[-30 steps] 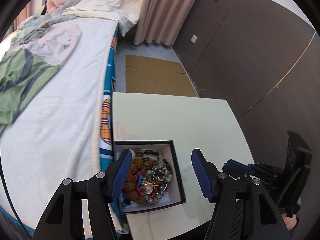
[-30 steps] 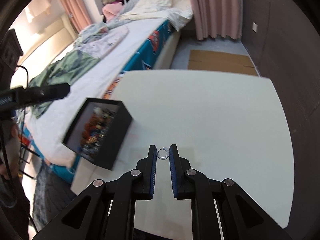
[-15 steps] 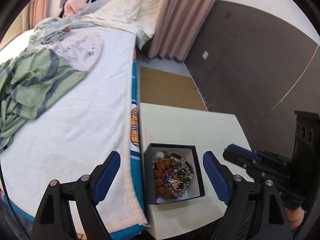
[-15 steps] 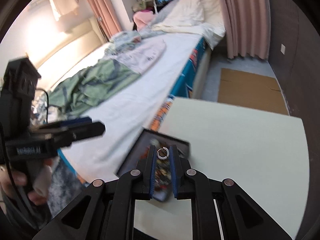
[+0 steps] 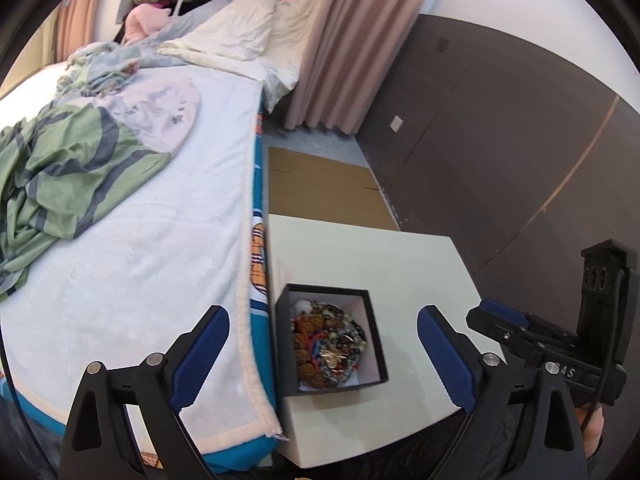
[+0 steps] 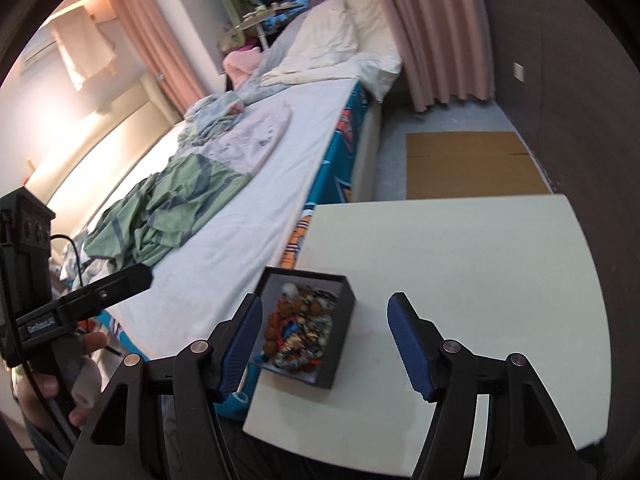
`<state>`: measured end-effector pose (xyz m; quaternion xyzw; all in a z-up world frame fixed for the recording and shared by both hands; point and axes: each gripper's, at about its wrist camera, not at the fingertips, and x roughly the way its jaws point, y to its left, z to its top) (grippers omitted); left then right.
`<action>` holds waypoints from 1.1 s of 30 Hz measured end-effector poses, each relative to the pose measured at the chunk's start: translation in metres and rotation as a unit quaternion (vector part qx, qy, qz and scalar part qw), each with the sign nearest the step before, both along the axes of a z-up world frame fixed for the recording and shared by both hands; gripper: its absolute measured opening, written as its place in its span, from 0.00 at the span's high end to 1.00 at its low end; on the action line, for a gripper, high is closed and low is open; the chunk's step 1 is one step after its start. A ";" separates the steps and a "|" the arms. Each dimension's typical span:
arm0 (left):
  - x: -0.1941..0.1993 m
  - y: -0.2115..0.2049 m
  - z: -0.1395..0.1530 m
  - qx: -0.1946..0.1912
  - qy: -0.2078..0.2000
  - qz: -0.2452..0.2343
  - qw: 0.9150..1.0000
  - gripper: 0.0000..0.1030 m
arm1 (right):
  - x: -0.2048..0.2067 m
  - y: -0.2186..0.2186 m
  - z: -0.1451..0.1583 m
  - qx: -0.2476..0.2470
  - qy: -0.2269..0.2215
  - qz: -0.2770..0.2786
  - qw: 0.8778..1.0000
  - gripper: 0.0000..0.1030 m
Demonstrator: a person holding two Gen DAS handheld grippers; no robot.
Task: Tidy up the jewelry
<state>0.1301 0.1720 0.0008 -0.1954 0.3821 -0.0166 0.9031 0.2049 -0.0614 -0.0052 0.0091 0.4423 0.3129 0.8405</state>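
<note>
Right wrist view: black jewelry box (image 6: 308, 330), heaped with tangled beads and chains (image 6: 300, 326), sat low centre on the cream table (image 6: 480, 280), by its bed-side edge. Right gripper (image 6: 324, 338) spread wide, empty. Left gripper (image 5: 322, 346) likewise wide, empty. Bed (image 6: 240, 216) at left.

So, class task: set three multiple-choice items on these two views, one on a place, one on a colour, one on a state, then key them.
1. Where on the table does the black box sit?
A. by the edge along the bed
B. at the centre
C. by the dark wall

2. What colour are the claw pads?
A. red
B. blue
C. green

3. How is the right claw set?
A. shut on a ring
B. shut, holding nothing
C. open, holding nothing

Answers: 1 A, the box touches the bedside edge; 2 B, blue shows on both claws; 3 C, a wide gap separates its fingers.
</note>
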 end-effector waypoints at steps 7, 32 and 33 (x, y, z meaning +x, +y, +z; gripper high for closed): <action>-0.018 -0.029 0.015 0.019 -0.023 -0.024 0.999 0.00 | -0.019 -0.027 0.004 -0.007 -0.003 -0.014 1.000 0.36; -0.116 -0.126 0.072 0.094 -0.111 -0.066 0.987 0.00 | -0.124 -0.136 0.065 0.017 -0.091 -0.077 0.993 0.00; -0.122 -0.130 0.073 0.101 -0.115 -0.069 0.986 0.00 | -0.127 -0.137 0.066 0.016 -0.094 -0.077 0.992 0.00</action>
